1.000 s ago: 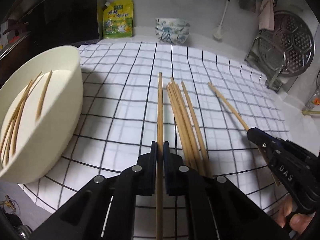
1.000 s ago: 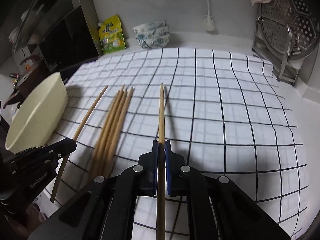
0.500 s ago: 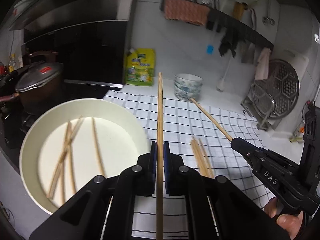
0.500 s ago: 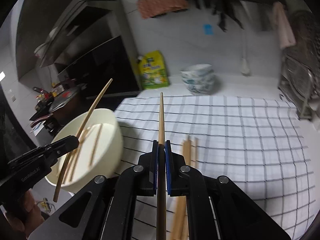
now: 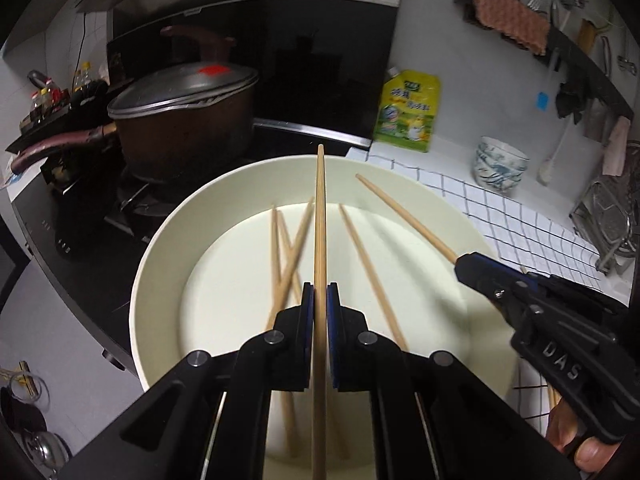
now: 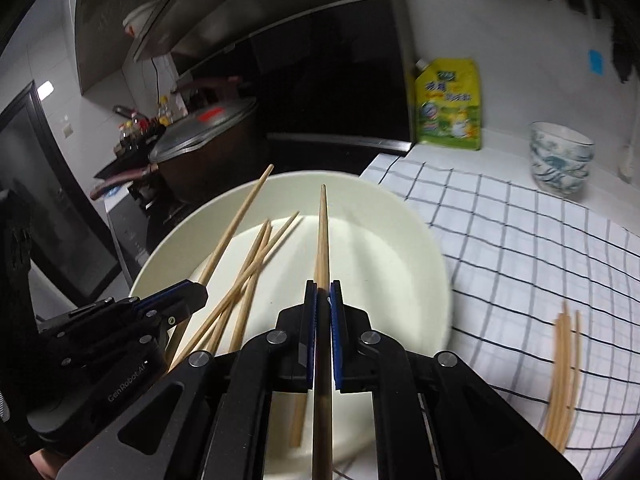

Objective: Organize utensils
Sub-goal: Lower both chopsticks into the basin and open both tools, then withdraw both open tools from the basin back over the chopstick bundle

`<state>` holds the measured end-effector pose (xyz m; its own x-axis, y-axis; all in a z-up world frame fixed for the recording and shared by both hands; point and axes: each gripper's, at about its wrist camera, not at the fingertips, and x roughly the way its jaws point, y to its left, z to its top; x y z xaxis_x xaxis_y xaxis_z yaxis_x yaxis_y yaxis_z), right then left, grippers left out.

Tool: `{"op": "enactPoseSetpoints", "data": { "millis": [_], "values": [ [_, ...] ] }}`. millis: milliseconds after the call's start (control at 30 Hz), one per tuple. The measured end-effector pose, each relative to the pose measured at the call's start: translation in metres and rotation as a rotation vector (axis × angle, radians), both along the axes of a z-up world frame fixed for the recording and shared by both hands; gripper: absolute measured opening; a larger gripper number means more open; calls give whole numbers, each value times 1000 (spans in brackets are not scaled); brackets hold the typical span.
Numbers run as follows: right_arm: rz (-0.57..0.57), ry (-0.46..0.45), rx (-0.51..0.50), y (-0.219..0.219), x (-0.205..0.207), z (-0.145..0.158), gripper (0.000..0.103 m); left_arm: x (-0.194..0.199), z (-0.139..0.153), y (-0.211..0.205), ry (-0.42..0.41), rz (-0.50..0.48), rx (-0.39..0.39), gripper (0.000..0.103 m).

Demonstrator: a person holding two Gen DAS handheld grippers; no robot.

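Note:
My left gripper [image 5: 320, 294] is shut on a wooden chopstick [image 5: 320, 216] that points out over the cream bowl [image 5: 160, 248]. The right gripper [image 6: 323, 292] is shut on another chopstick [image 6: 322, 232], also above the bowl [image 6: 420, 248]. Several loose chopsticks [image 5: 286, 248] lie crossed on the bowl's floor. In the left wrist view the right gripper [image 5: 464, 262] comes in from the right with its chopstick [image 5: 404, 216] slanting over the bowl. In the right wrist view the left gripper [image 6: 200, 292] sits at lower left holding its chopstick [image 6: 236, 224]. A bundle of chopsticks [image 6: 564, 364] still lies on the checked cloth [image 6: 520, 240].
A lidded brown pot [image 5: 180, 120] stands on the black stove [image 5: 80, 208] behind the bowl. A yellow-green pouch [image 5: 408, 112] and stacked patterned bowls [image 5: 500, 164] stand by the back wall. A metal rack [image 5: 612, 216] is at far right. A hand [image 5: 576, 436] grips the right tool.
Both grippers lifted their chopsticks off the checked cloth and swung left; they now hang over the cream bowl. The bundle on the cloth stayed put.

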<state>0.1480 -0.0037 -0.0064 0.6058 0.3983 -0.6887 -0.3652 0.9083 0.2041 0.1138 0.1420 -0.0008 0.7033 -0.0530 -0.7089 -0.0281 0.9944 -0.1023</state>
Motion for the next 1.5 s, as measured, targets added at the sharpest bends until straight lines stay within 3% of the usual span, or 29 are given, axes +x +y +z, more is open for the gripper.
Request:
{"op": "enactPoseSetpoints", "data": {
  "millis": [267,367,400,467,533,1133,1500],
  "values": [
    [17,57,-33,25,20,-21,7,17,-20,14,63,22,-5,8],
    [2,37,-48,21,16,-19,17,16,-22,19,61,41,1,30],
    [0,29,-55,19,15,-18,17,14,-21,21,54,51,10,33],
    [-5,17,-71,17,11,-16,17,11,-17,25,40,72,15,51],
    [-12,13,-72,13,8,-14,17,6,-14,29,23,88,7,59],
    [-57,-17,-65,-11,-36,3,25,-36,1,13,-25,72,2,69],
    [-146,-42,-78,-62,-69,11,33,-57,4,-25,-35,7,-23,75]
  ]
}}
